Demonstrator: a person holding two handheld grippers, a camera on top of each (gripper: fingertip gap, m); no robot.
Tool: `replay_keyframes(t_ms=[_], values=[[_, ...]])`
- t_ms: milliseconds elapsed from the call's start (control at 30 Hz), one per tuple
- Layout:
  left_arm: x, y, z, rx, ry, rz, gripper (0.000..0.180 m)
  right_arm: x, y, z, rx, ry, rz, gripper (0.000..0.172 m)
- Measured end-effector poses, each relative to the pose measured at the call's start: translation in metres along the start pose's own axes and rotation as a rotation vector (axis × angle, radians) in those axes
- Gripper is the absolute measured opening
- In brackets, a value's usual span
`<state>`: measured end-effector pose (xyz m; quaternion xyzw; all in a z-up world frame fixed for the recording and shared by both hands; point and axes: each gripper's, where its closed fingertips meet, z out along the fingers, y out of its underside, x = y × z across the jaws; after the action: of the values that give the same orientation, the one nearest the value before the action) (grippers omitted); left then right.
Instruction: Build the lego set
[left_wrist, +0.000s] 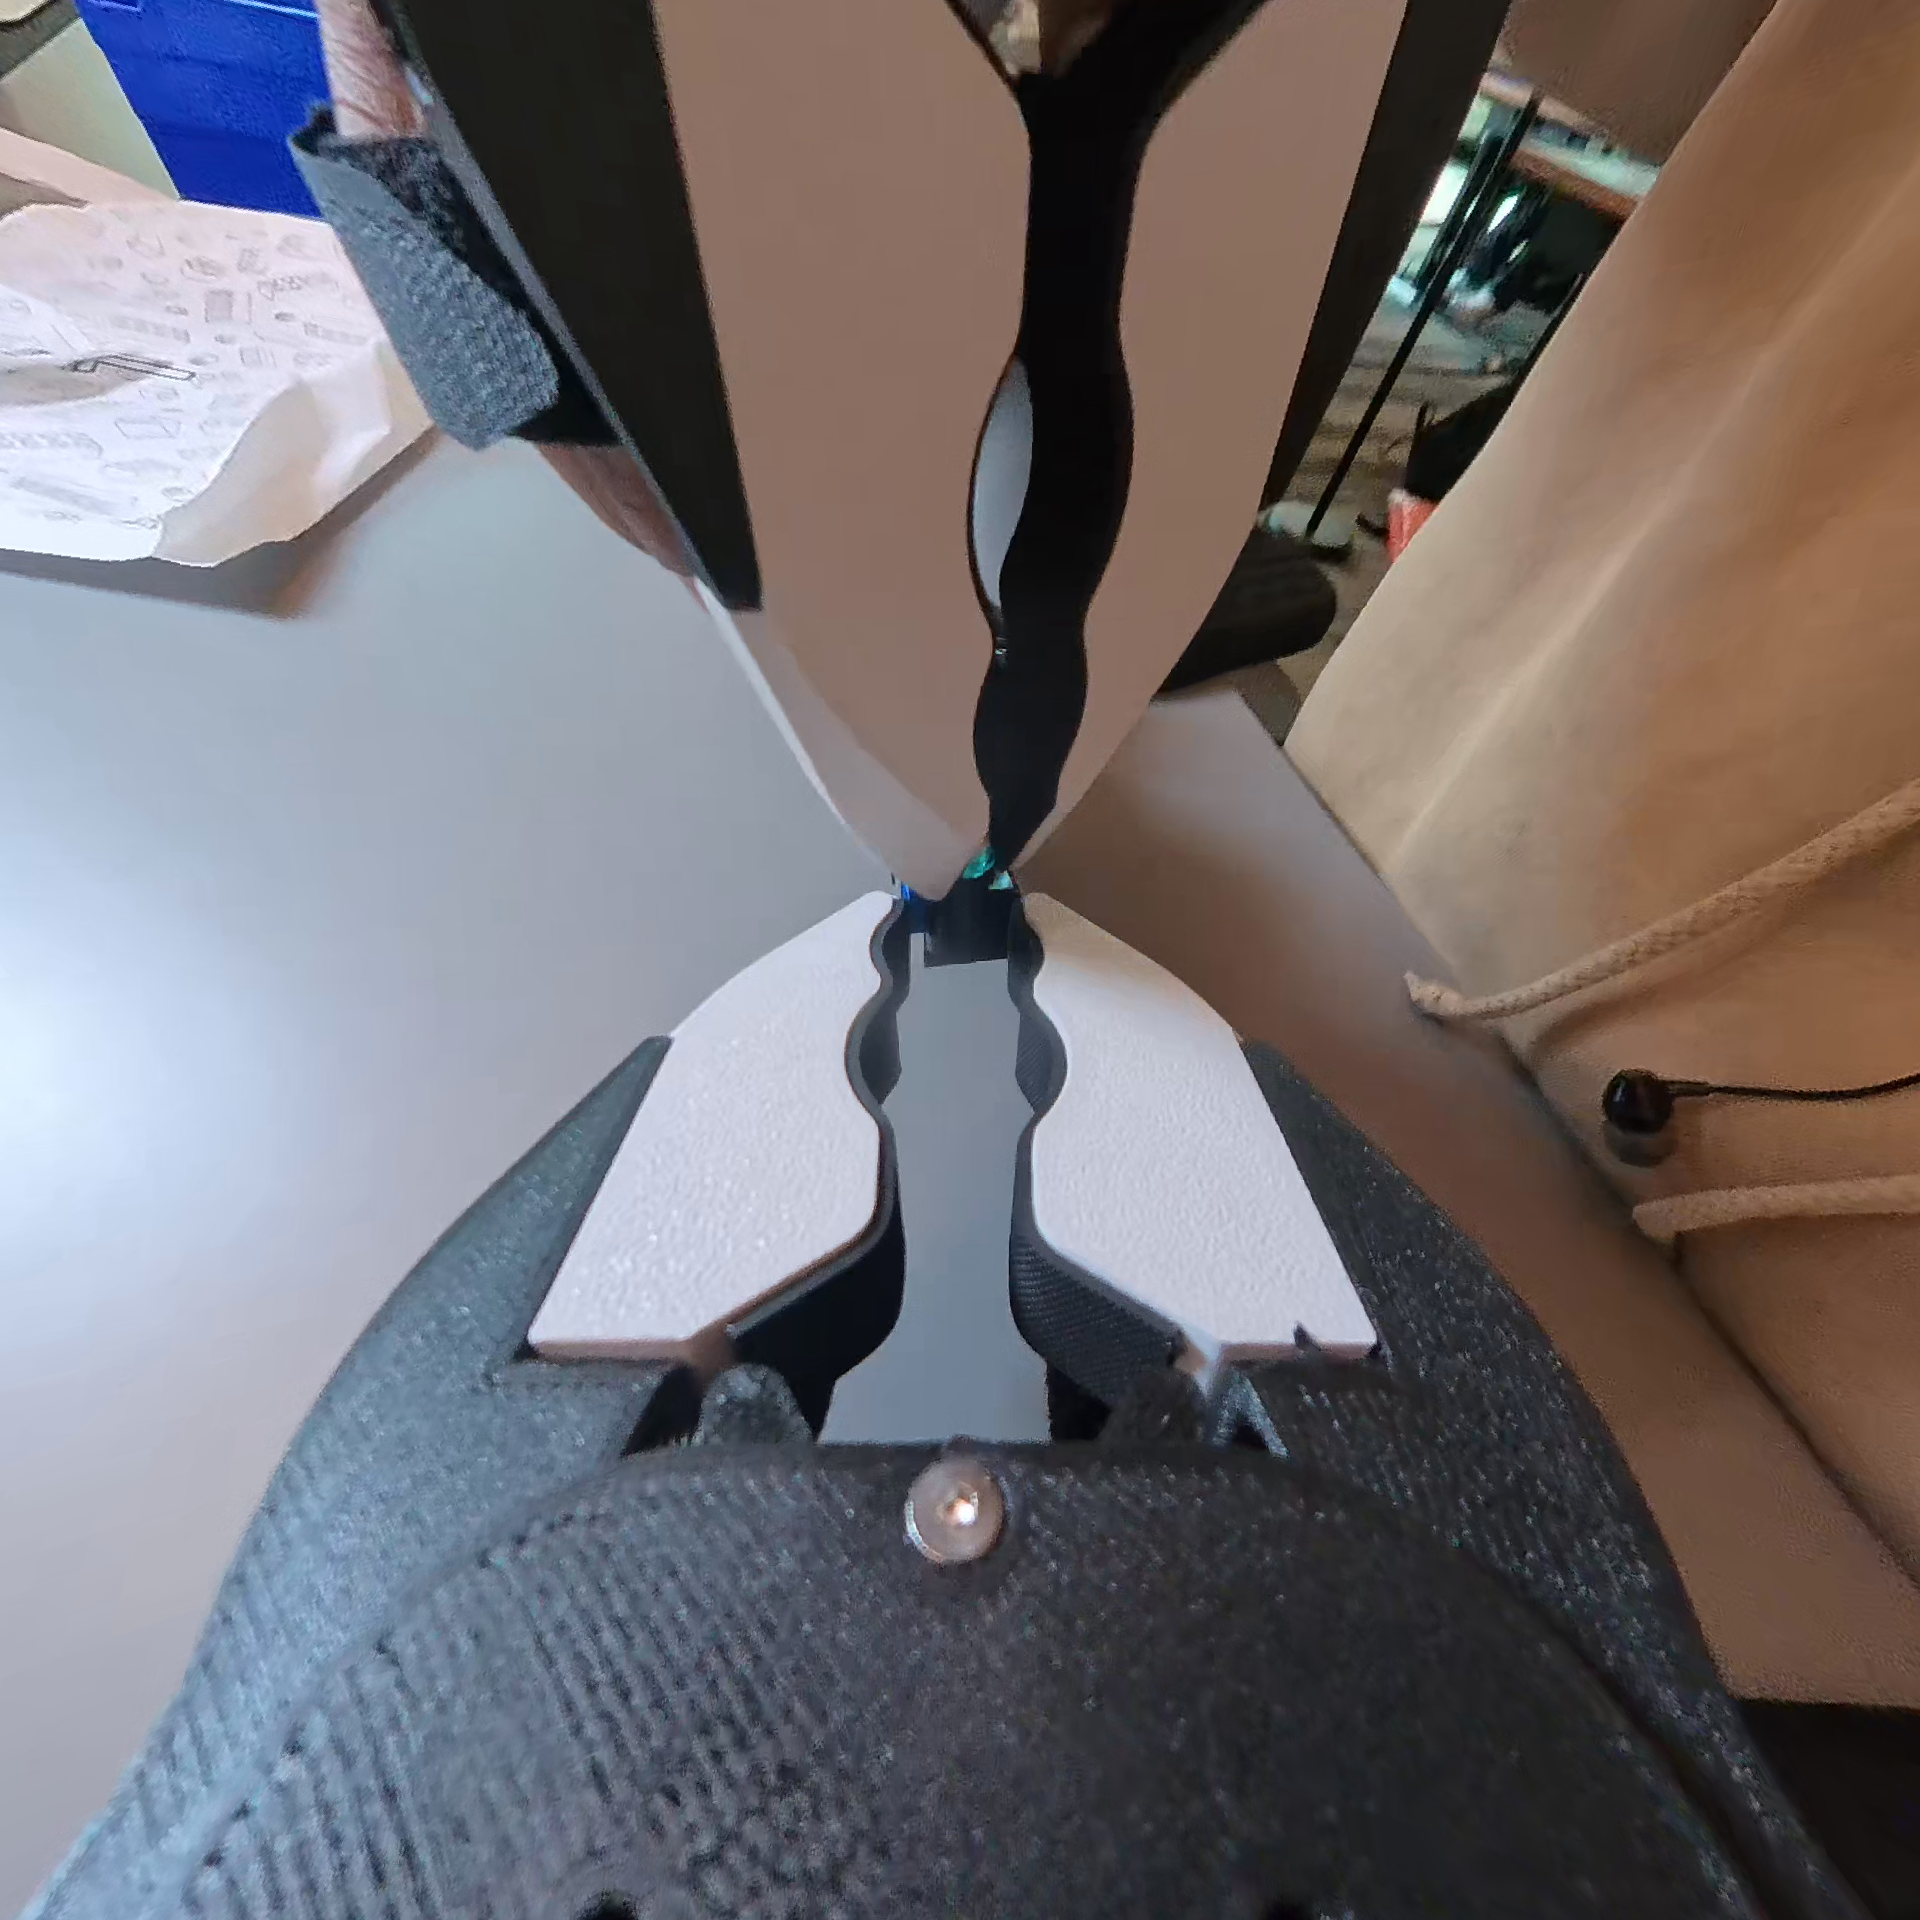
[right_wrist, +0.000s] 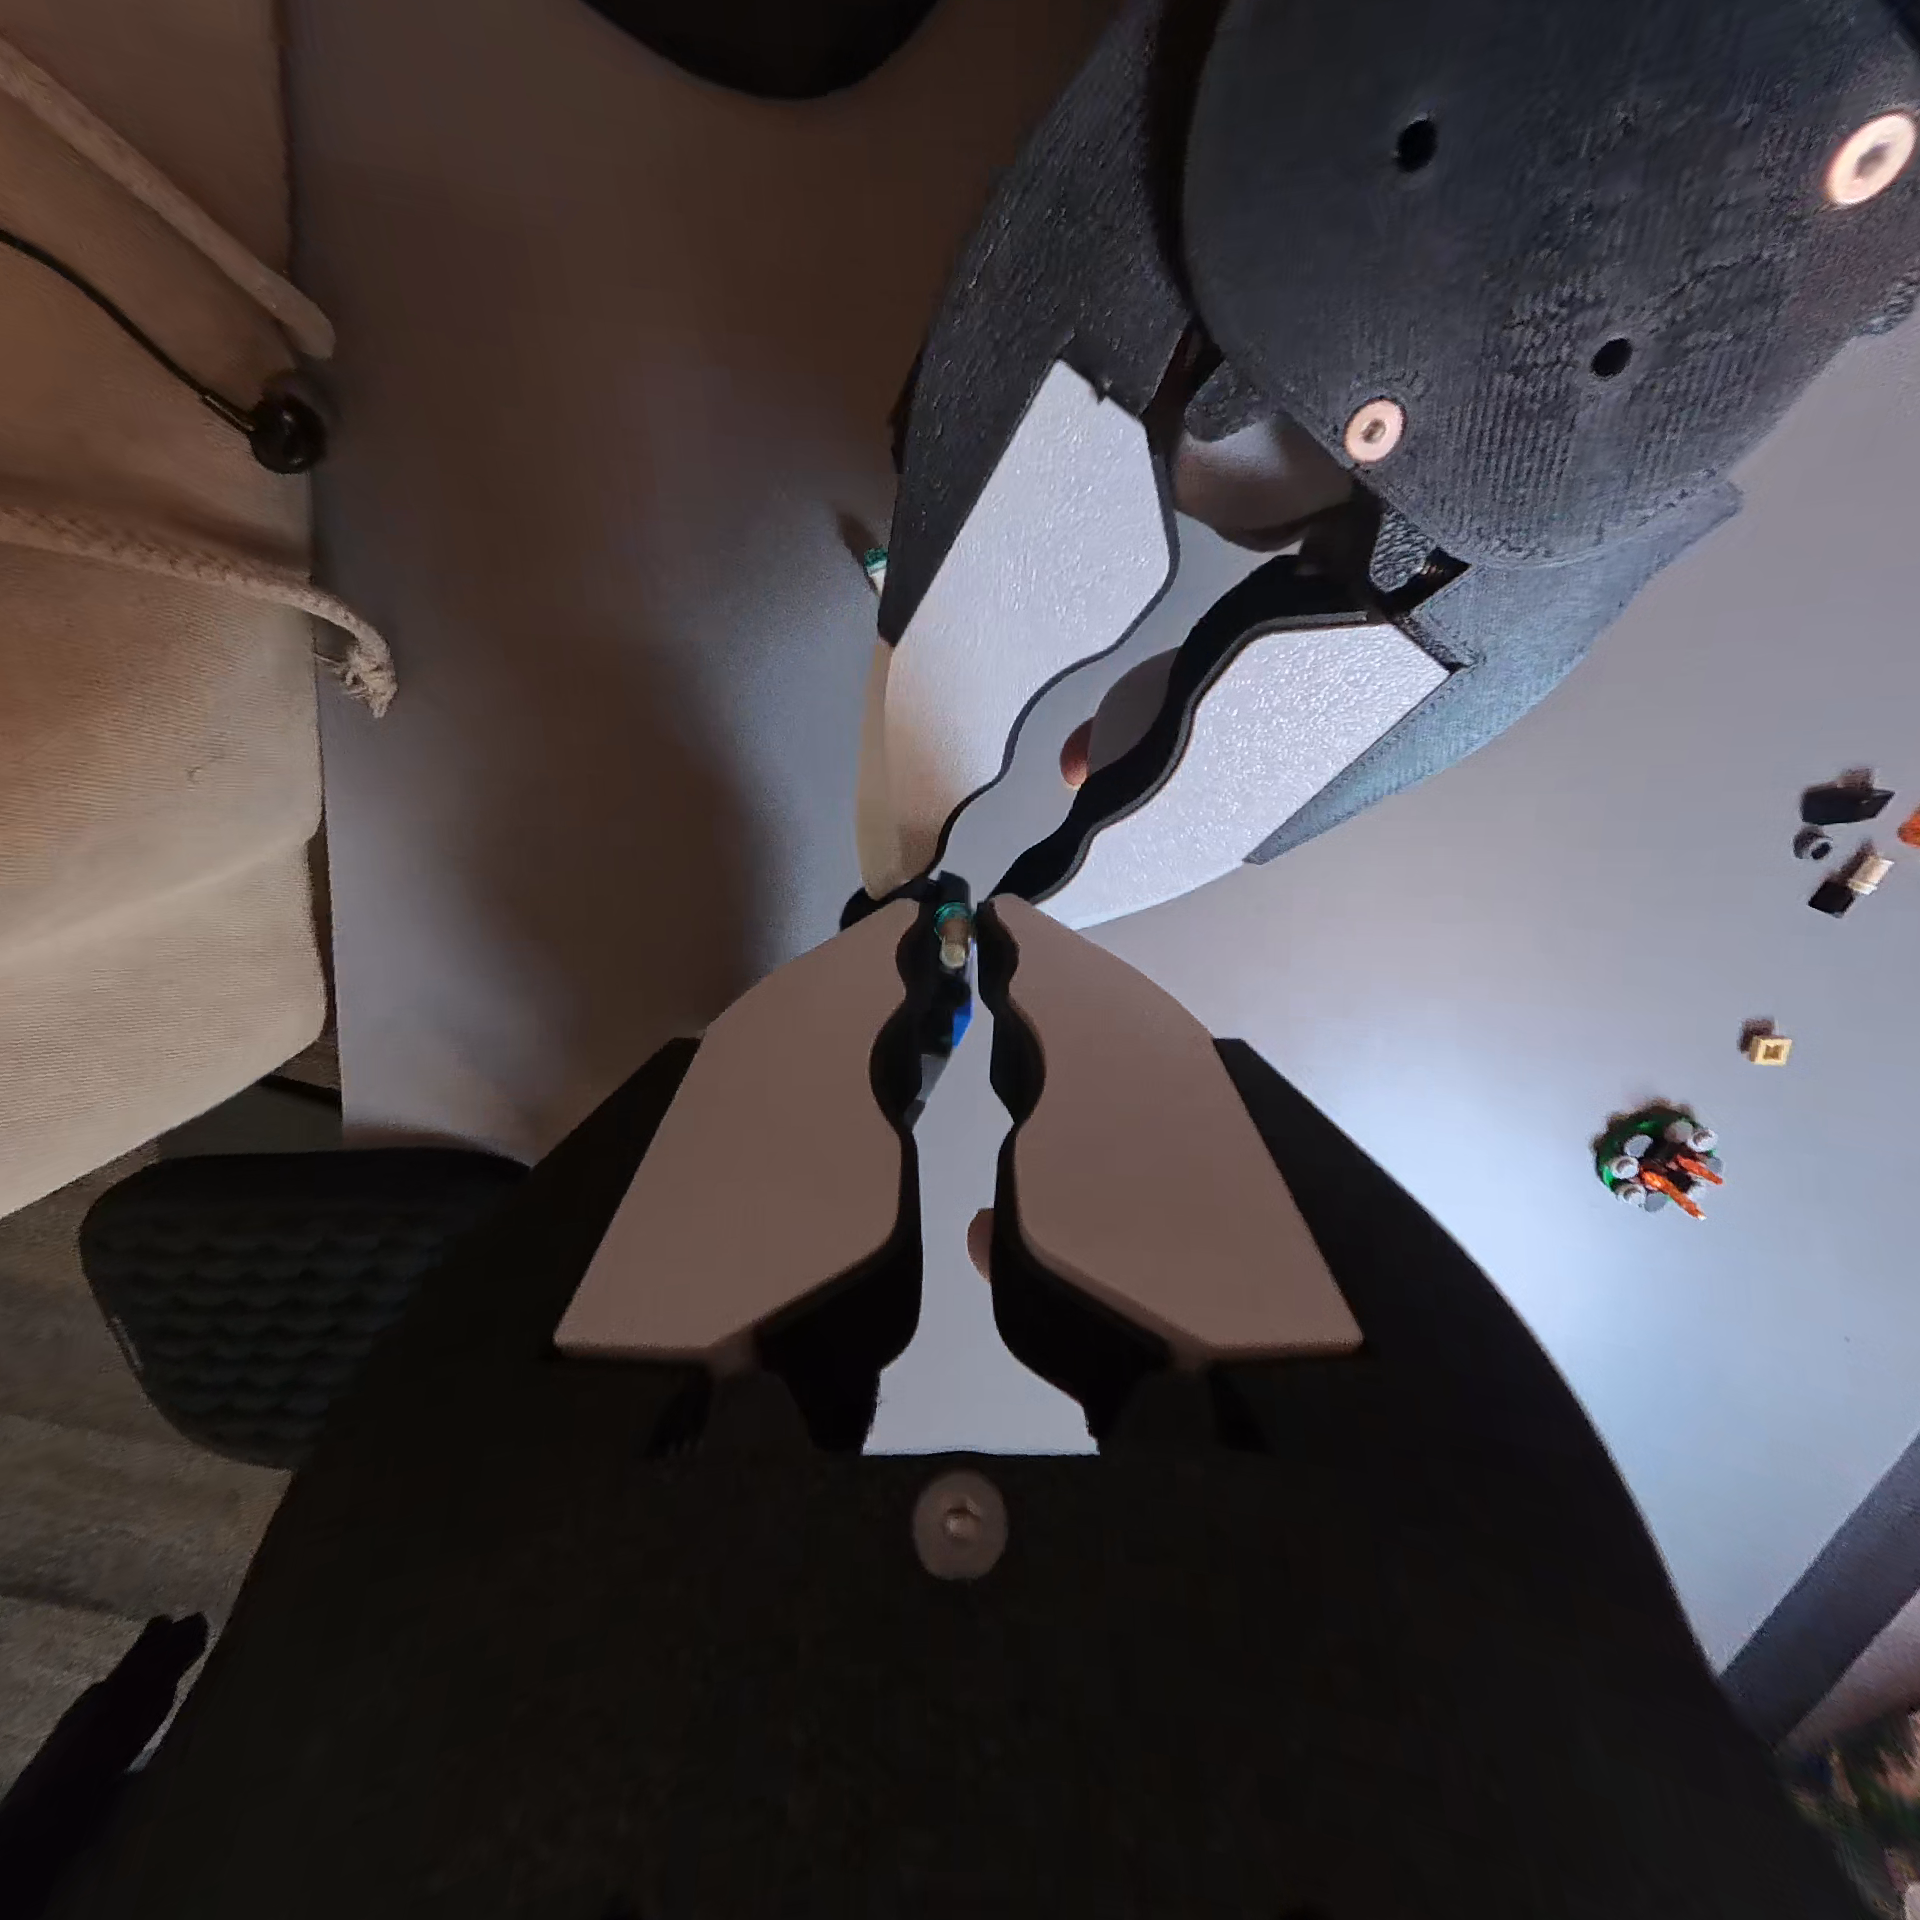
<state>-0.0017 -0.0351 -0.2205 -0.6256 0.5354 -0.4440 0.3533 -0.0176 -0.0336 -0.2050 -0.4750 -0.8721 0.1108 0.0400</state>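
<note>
The left gripper (left_wrist: 961, 914) is clamped at its fingertips on a small black piece (left_wrist: 961, 935) with a blue edge, held above the grey table (left_wrist: 312, 935). The right gripper (right_wrist: 961, 920) meets it tip to tip from straight ahead, clenched on a small green-ringed peg (right_wrist: 951, 935) whose long axis runs along its fingers and which touches the black piece. Farther off on the table lie loose small parts (right_wrist: 1662, 1169).

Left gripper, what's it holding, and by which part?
The left gripper pinches a small black block by its sides at the fingertips; the right gripper meets its far end.

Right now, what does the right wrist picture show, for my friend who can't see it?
Two grippers meet tip to tip over a pale table, both pinching one small black, blue and green piece. More small pieces lie at the right.
</note>
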Motion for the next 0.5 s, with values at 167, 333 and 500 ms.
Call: replay_keyframes(t_ms=[167,333,500], values=[[-0.001,0.012,0.006,-0.046,-0.026,0.026,0.018,-0.002,0.004,-0.001,0.026,0.020,0.022,0.008],[-0.004,0.022,0.009,-0.095,-0.051,0.041,0.018,0.002,0.003,-0.011,0.184,0.051,0.113,0.008],[-0.010,0.039,0.015,-0.176,-0.090,0.059,0.018,0.003,0.002,-0.013,0.393,0.068,0.231,0.008]])
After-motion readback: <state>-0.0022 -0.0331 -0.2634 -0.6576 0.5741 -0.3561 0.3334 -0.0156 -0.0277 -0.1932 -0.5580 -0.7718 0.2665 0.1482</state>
